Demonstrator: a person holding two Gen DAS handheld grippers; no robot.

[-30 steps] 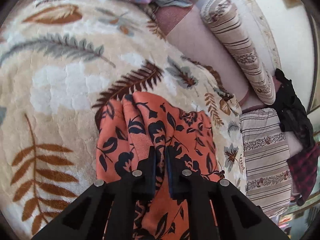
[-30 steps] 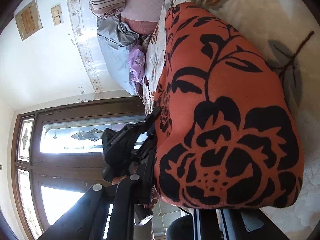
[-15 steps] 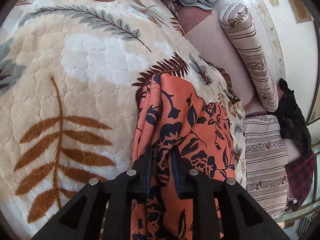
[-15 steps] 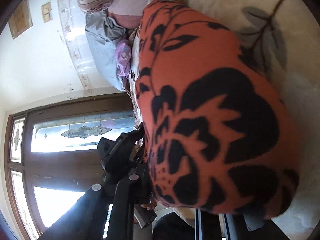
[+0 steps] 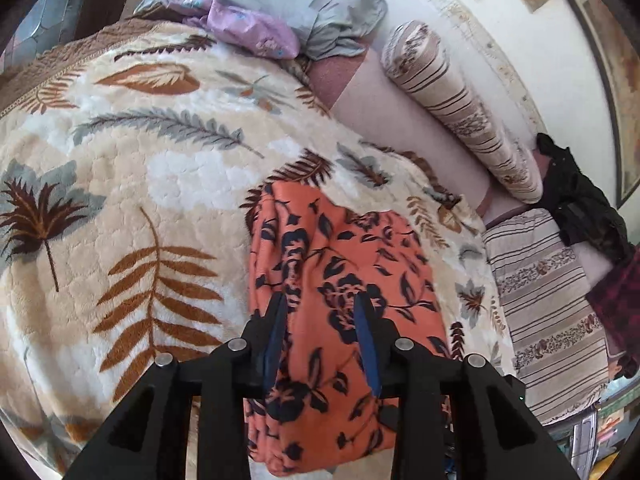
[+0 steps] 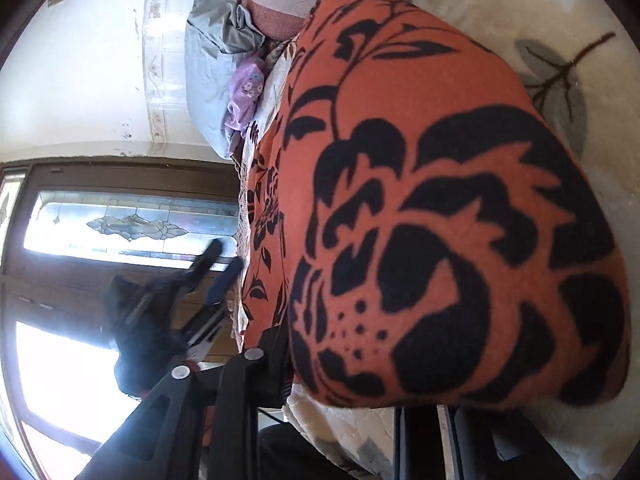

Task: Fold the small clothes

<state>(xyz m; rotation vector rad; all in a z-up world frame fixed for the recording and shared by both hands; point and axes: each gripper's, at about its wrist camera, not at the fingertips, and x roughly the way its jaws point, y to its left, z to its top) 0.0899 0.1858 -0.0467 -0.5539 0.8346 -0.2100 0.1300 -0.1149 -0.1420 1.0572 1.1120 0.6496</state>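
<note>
Item: orange floral garment point(image 5: 340, 292), small, black flower print. Loc: on leaf-print blanket point(image 5: 120, 184) over bed, lying in a folded rectangle, near bed edge.

L tongs point(image 5: 322, 324): jaws opening, spread either side of the cloth; blue pads clear of it, nothing pinched. Garment lies below and between them.

R tongs point(image 6: 340, 384): jaws closing. Only one finger shows at the garment's near fold; other finger hidden behind cloth, so can't tell if it pinches. Cloth fills most of R view, bulging.

L tongs also show in R view point(image 6: 216, 272), blurred, beyond garment's far side.

Bkgd: striped bolster point(image 5: 460, 108), grey and lilac bundle point(image 5: 280, 28) at bed's far end.

Step (est.): release after a fold, settle the stack. Tips:
- let L tongs clear straight off, no snag on top layer
- keep edges aligned; left side looks rippled, smooth w/ closed tips
- press bulge flat before next fold
</note>
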